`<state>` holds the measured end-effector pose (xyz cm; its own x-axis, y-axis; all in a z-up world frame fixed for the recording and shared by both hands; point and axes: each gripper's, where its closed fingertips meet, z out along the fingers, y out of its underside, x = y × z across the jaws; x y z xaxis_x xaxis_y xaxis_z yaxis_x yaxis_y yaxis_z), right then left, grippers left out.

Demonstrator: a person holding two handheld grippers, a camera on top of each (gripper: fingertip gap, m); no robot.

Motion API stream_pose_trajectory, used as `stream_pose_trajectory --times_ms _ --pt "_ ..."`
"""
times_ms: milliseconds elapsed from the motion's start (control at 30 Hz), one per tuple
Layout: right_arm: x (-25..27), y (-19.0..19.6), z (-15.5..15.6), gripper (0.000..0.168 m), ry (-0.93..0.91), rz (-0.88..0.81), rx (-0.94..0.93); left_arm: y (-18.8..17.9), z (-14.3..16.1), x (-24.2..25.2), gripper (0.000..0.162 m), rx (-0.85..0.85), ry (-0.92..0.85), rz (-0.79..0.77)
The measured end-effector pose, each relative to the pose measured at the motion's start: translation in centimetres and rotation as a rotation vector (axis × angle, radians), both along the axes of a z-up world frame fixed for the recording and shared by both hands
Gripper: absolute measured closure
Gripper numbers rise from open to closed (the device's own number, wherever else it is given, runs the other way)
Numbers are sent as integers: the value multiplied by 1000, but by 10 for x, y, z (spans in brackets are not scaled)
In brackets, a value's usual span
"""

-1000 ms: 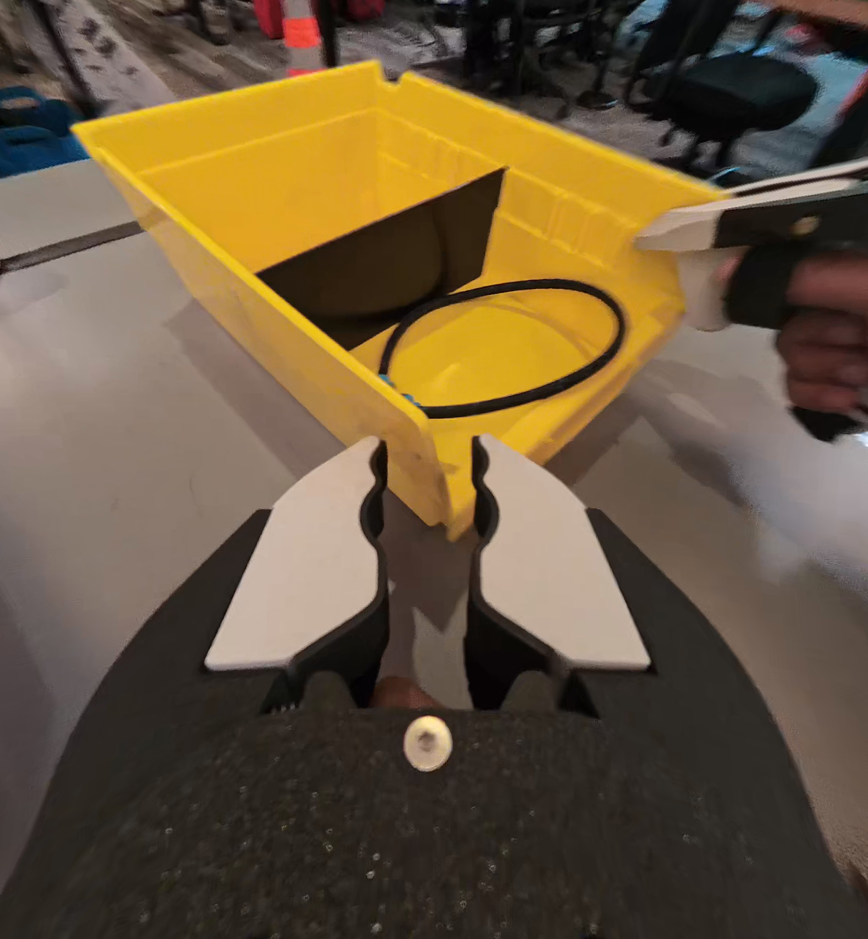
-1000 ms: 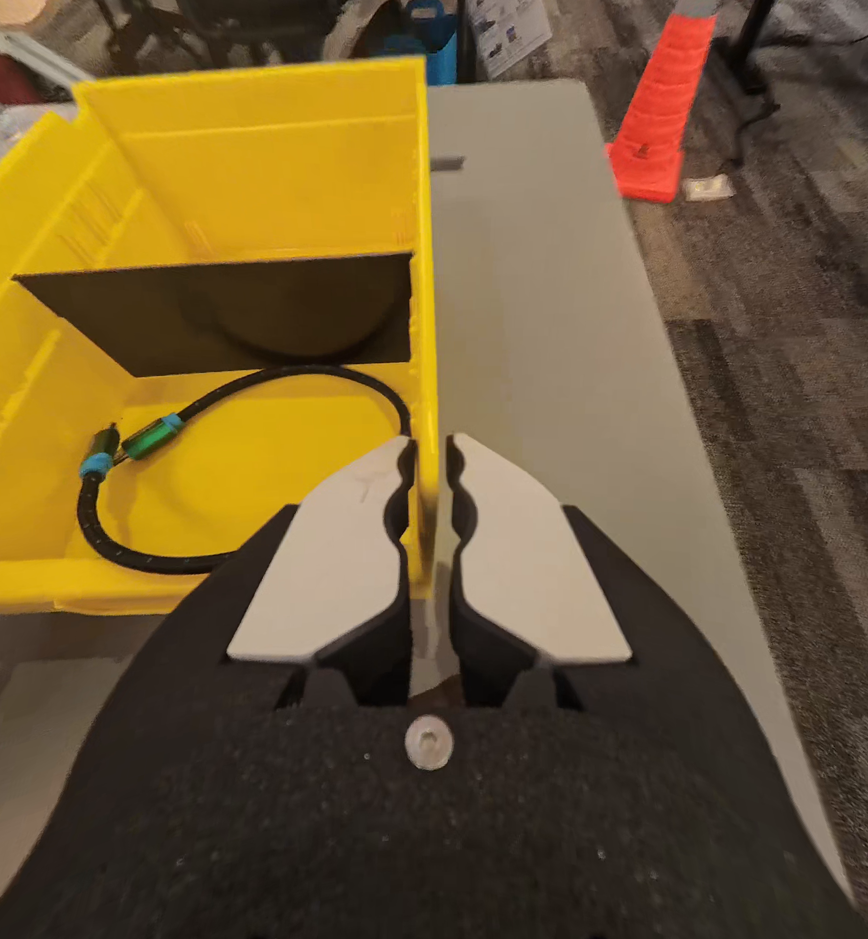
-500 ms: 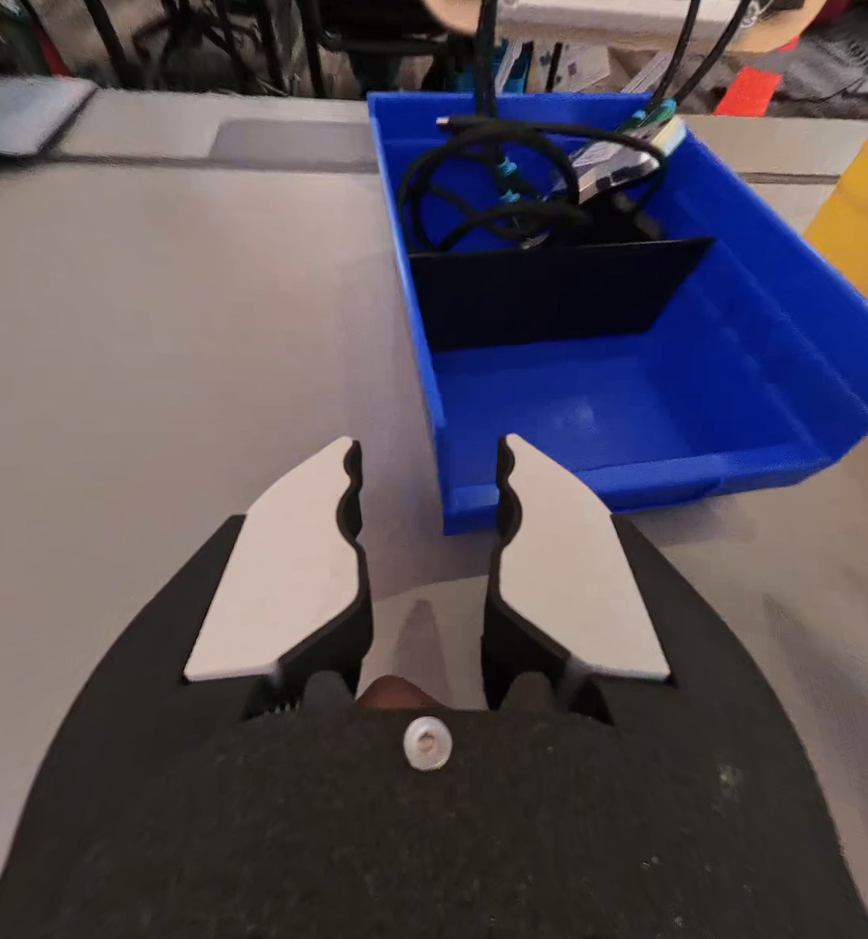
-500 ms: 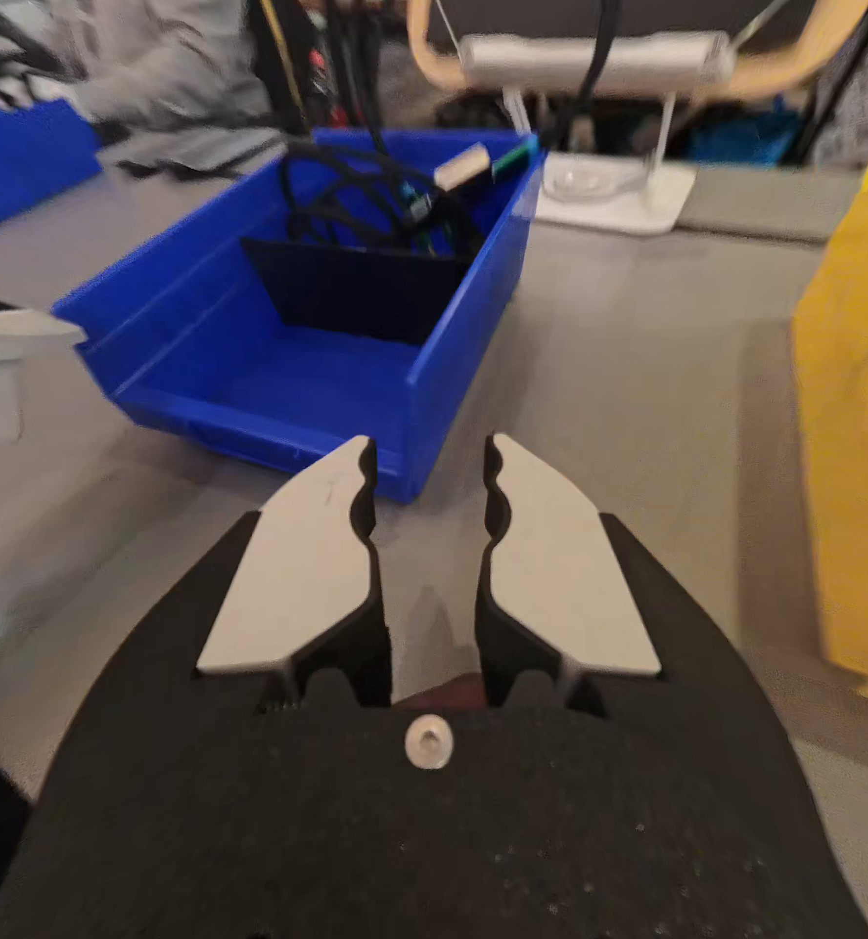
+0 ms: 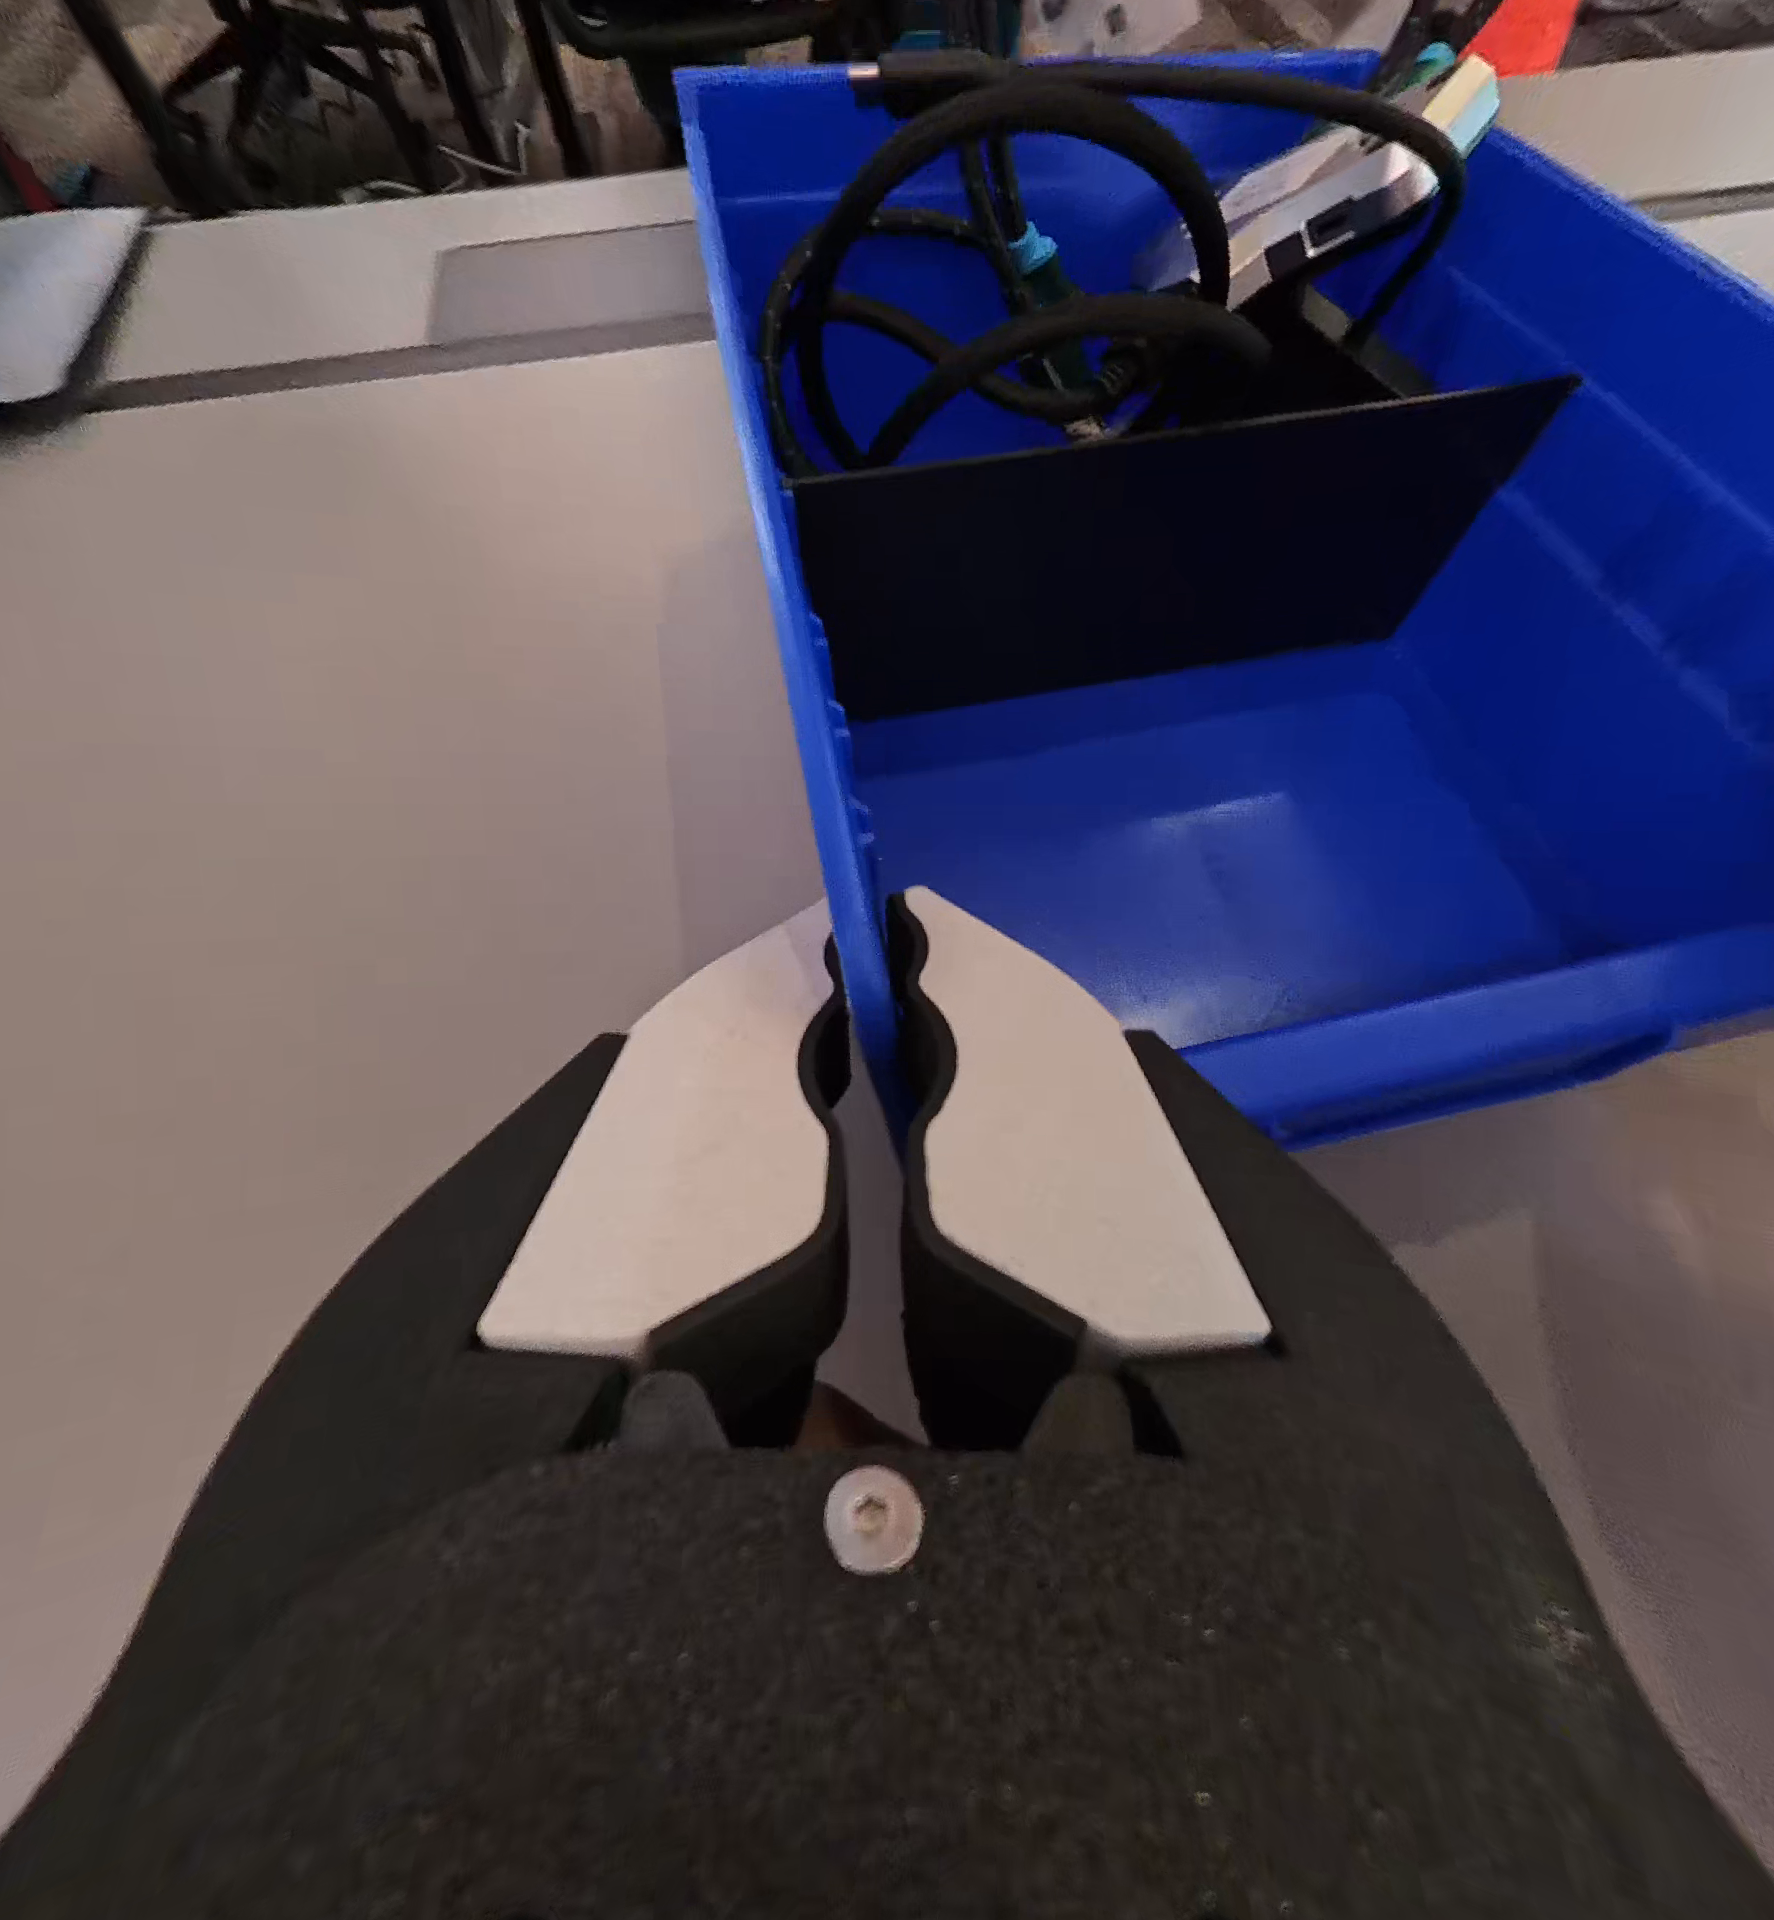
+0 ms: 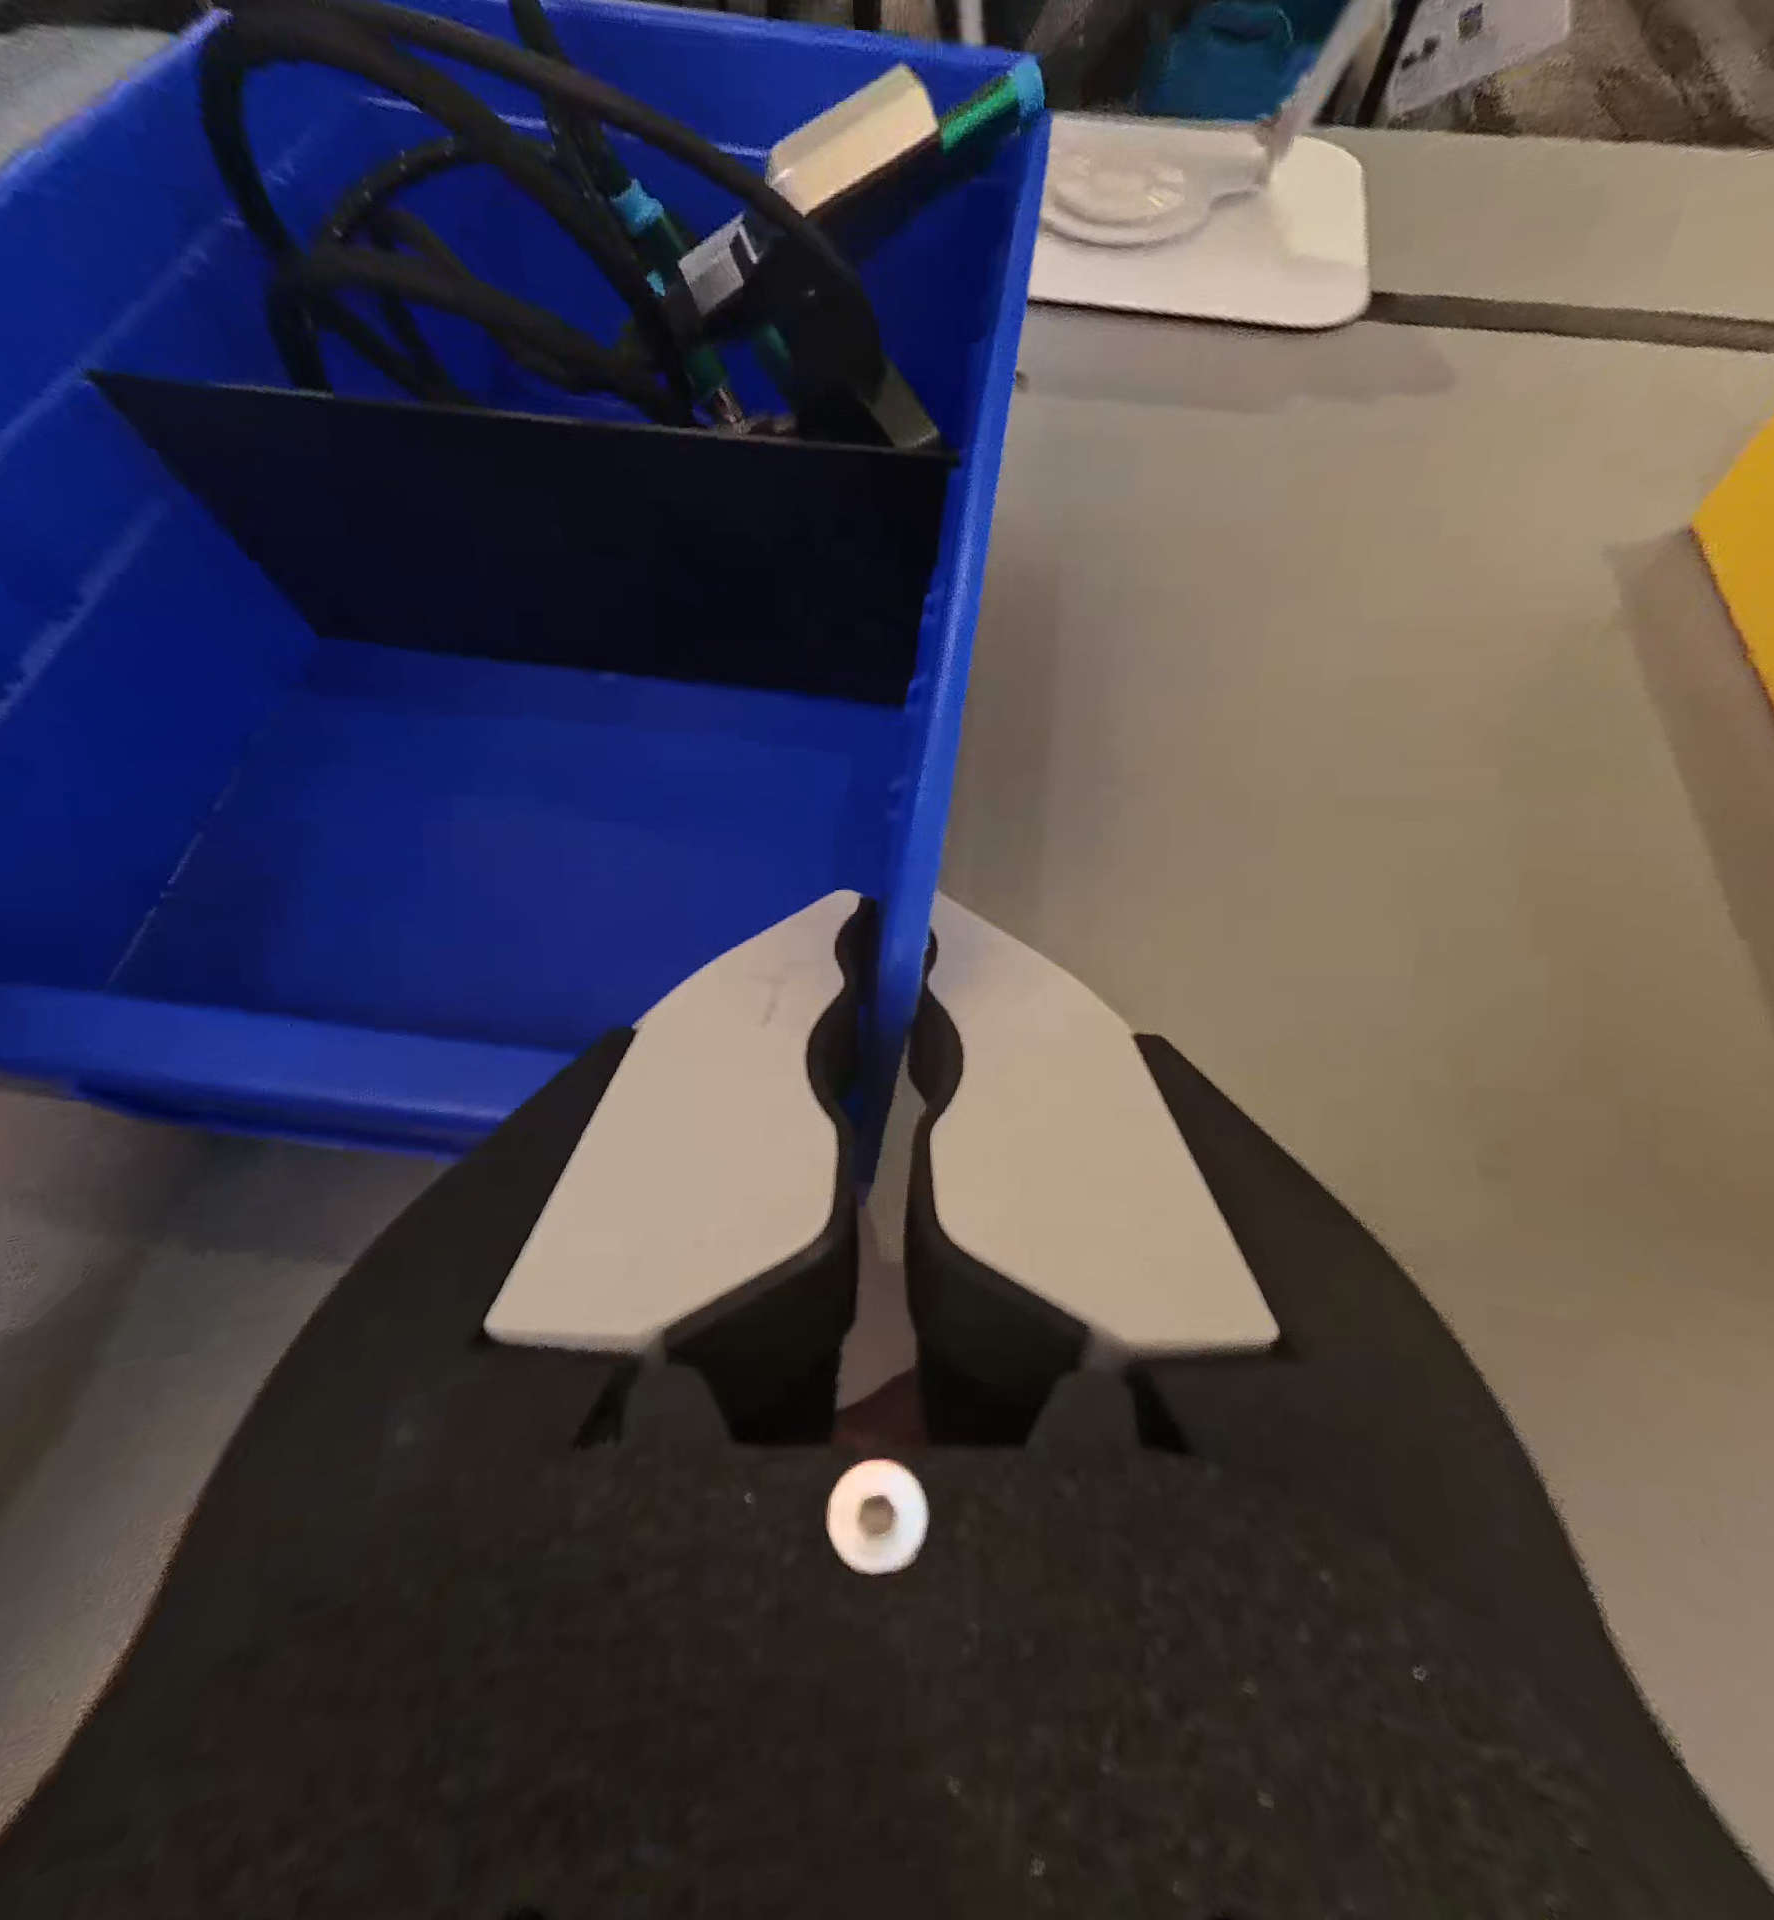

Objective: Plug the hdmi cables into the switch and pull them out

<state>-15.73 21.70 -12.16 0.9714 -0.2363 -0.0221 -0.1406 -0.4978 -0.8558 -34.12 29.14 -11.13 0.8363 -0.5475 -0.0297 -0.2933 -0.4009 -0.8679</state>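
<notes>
Both claws, open earlier, now clamped on blue bin (image 5: 1641,436) walls: left claw (image 5: 867,925), right claw (image 6: 893,925).

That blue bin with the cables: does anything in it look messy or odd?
Somewhat. In the blue plastic bin, black braided cables lie tangled behind the black divider, and one metal plug pokes above the rim. The front compartment is empty.

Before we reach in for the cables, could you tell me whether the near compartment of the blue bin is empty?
Empty: the blue bin shows bare floor before its black divider; the cables lie behind it.
</notes>
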Motion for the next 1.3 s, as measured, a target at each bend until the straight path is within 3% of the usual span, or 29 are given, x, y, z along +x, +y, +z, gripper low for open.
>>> stream_pose_trajectory --times_ms 167,300,400,500,633,733,867,933,1033,1167,1300 --pt "-74 29 5 164 9 41 59 28 16 -75 160 74 15 80" --pt "-128 54 -2 164 -18 83 75 47 5 -129 160 60 15 124" --pt "-151 65 -13 162 -4 102 72 60 -18 -147 159 0 -30 93" --pt "-162 68 -13 157 26 145 70 68 -18 -151 158 -17 -154 75" --pt "-171 55 -9 153 105 324 39 66 -13 -155 155 -29 -208 92" --pt "-173 18 1 142 113 592 48 54 16 -171 138 51 -242 150" --pt "-108 -39 -6 135 34 727 74 26 51 -180 135 129 -419 163" --pt "-56 -62 -12 135 75 659 70 9 52 -167 133 112 -463 151" --pt "18 -98 -10 135 120 549 117 -26 50 -105 130 56 -472 18" --pt "106 -145 -2 135 42 360 204 -91 31 5 128 -24 -435 -203" --pt "154 -161 26 142 50 232 321 -165 16 83 120 -66 -335 -539"
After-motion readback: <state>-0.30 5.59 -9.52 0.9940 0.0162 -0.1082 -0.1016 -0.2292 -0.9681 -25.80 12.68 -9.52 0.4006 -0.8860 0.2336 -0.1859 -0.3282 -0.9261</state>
